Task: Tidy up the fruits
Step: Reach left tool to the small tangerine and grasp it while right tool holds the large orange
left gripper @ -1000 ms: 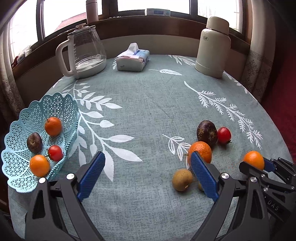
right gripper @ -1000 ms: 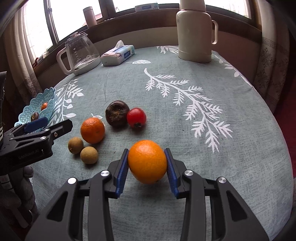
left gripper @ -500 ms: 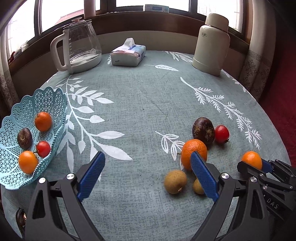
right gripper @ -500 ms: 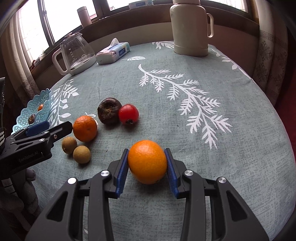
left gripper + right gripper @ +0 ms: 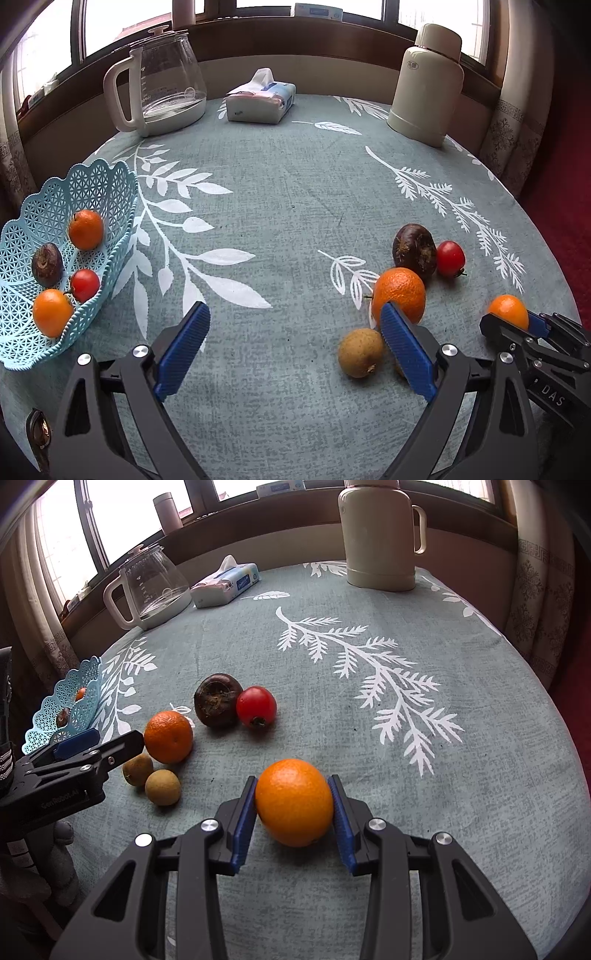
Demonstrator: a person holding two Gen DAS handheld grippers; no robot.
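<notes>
Squarely between the blue pads of the right gripper [image 5: 294,814] sits an orange [image 5: 294,802], both pads pressed to its flanks; pinched firm, by the look of it. Whether it rests on the tablecloth [image 5: 424,768] or hangs just clear, cannot tell.

Destination, as I judge it: the blue lattice basket [image 5: 92,184], well off to the left of those jaws, beyond the left gripper [image 5: 293,345]. Round fruit, no long axis to mind. Carry must pass over or around the loose cluster lying ahead-left of the right jaws: a second orange [image 5: 168,736], two small brown fruits [image 5: 162,787], a dark wrinkled fruit [image 5: 218,700], a red fruit [image 5: 256,706].

Left gripper: jaws spread wide, nothing between them. Its right pad stands in front of the second orange and one brown fruit; contact not clear. It is the nearer tool to that cluster and to the basket.

Basket already holds two oranges, a dark fruit, a red one.
</notes>
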